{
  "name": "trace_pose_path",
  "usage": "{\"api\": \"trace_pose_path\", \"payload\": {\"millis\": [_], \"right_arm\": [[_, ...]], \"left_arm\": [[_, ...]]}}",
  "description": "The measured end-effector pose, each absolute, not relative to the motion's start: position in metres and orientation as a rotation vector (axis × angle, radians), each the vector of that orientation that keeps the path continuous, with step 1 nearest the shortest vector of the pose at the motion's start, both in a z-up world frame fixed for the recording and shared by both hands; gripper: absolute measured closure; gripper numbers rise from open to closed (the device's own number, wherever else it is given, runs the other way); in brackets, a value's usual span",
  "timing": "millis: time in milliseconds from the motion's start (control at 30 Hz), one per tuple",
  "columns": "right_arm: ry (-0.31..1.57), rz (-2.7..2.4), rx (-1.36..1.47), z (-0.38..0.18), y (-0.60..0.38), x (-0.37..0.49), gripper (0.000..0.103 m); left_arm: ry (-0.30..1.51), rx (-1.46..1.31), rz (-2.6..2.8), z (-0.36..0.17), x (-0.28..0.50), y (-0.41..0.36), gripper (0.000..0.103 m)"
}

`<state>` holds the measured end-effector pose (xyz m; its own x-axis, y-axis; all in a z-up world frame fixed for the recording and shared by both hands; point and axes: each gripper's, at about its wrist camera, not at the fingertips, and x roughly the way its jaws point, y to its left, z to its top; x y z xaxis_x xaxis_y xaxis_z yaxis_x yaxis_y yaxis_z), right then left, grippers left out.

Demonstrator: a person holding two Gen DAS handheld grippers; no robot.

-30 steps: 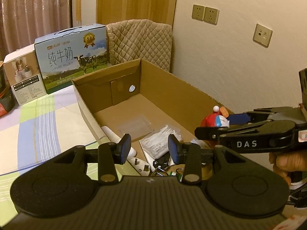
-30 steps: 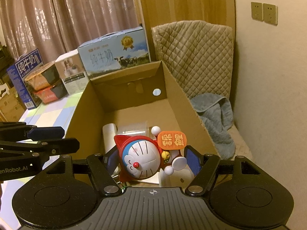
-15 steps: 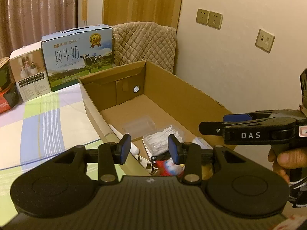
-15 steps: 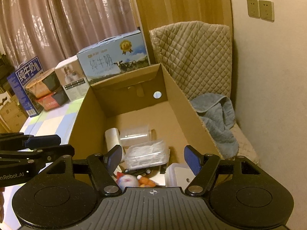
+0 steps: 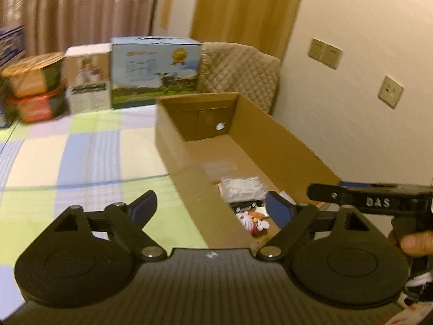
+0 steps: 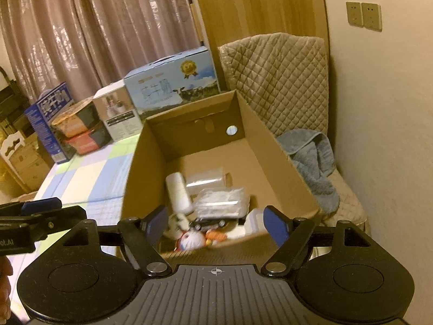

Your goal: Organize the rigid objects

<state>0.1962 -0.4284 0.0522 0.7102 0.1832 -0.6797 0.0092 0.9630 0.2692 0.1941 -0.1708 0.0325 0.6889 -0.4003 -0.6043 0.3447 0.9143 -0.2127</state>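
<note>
Both grippers, left (image 5: pixel 209 210) and right (image 6: pixel 216 226), just sprung apart and empty above the box (image 6: pixel 281 159), toy (image 6: pixel 192 239) dropped from right jaws now lying inside among other items, one more piece apparently stowed.

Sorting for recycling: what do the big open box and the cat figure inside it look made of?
Open box: plain brown corrugated cardboard, matte, with folded flaps and a punched hole. Cat figure: probably hard plastic or vinyl, smooth painted white and red; blur leaves it uncertain.
</note>
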Motion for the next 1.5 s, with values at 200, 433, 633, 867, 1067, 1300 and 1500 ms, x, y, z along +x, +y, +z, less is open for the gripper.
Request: {"api": "trace_pose_path", "payload": {"millis": [200,433,633,867,1067,1300,1500], "right_arm": [[0.8,0.135,0.243,0.059,-0.418,0.169,0.023],[0.803,0.135,0.189,0.075,-0.416,0.138,0.02],[0.797,0.126,0.145,0.091,-0.408,0.114,0.016],[0.777,0.132,0.128,0.105,-0.397,0.091,0.014],[0.796,0.121,0.115,0.104,-0.396,0.077,0.013],[0.793,0.101,0.131,0.103,-0.399,0.056,0.013],[0.786,0.107,0.12,0.104,-0.394,0.043,0.013]], "left_arm": [[0.668,-0.097,-0.355,0.04,0.154,-0.162,0.001],[0.684,-0.113,-0.271,0.044,0.117,-0.157,0.001],[0.699,-0.151,-0.268,0.049,0.089,-0.154,0.001],[0.714,-0.153,-0.252,0.055,0.066,-0.152,0.001],[0.731,-0.145,-0.237,0.053,0.052,-0.156,0.001],[0.74,-0.126,-0.213,0.048,0.043,-0.157,0.001],[0.754,-0.113,-0.198,0.042,0.037,-0.157,0.001]]}}
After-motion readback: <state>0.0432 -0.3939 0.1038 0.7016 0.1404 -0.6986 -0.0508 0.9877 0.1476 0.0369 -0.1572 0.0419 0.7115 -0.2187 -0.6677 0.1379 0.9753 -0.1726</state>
